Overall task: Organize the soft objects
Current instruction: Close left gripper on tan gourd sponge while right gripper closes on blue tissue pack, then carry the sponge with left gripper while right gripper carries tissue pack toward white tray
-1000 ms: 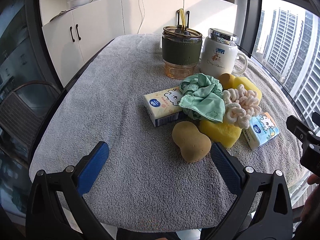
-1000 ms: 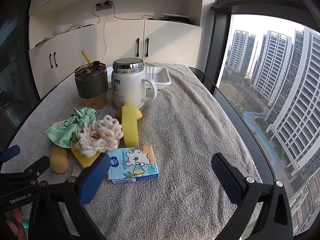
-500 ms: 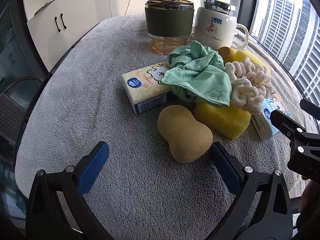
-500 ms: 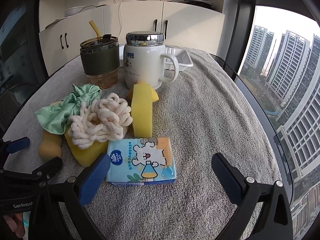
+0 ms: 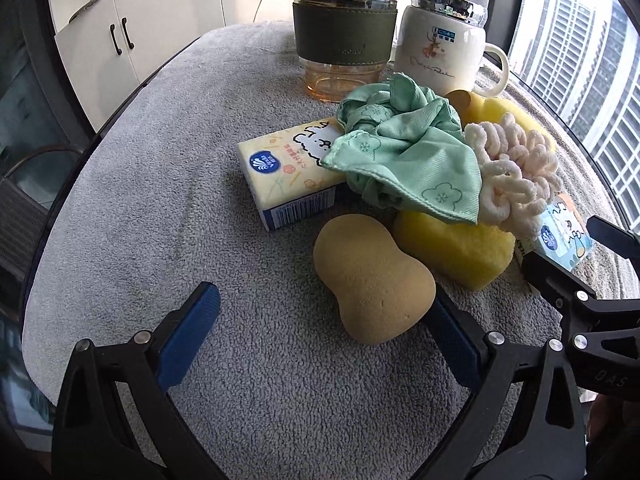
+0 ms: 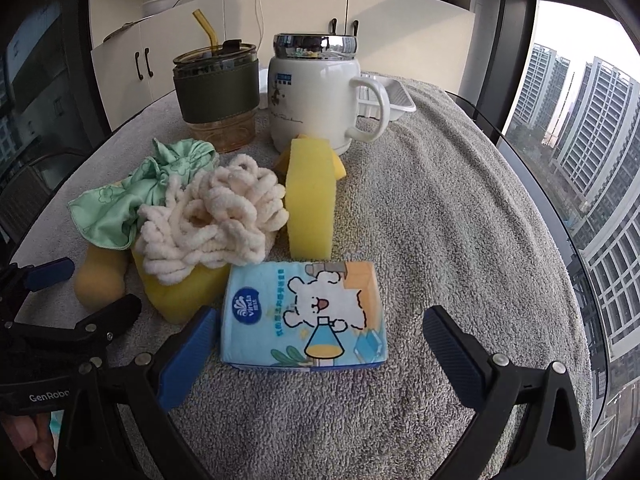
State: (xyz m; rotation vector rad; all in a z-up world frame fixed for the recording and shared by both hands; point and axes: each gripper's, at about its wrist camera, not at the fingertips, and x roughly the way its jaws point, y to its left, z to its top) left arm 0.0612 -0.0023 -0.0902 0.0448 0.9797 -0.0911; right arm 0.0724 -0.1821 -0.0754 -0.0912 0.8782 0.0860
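A pile of soft things lies on the grey towel. The tan gourd-shaped sponge sits just ahead of my open left gripper, close to its right finger. Behind it are a yellow sponge, a green cloth, a cream chenille scrunchie and a yellow tissue pack. My open right gripper straddles the blue tissue pack, jaws wide of both its sides. An upright yellow sponge stands behind that pack. The scrunchie rests on a yellow sponge.
A green-sleeved tumbler with a straw and a white lidded mug stand behind the pile. A white basket sits at the far end. The towel-covered table drops off at the right beside a window. White cabinets stand beyond.
Both grippers have moved forward and lower toward the pile. The tan sponge now sits near the left jaws, and the blue tissue pack lies between the right jaws. Nothing on the table moved.
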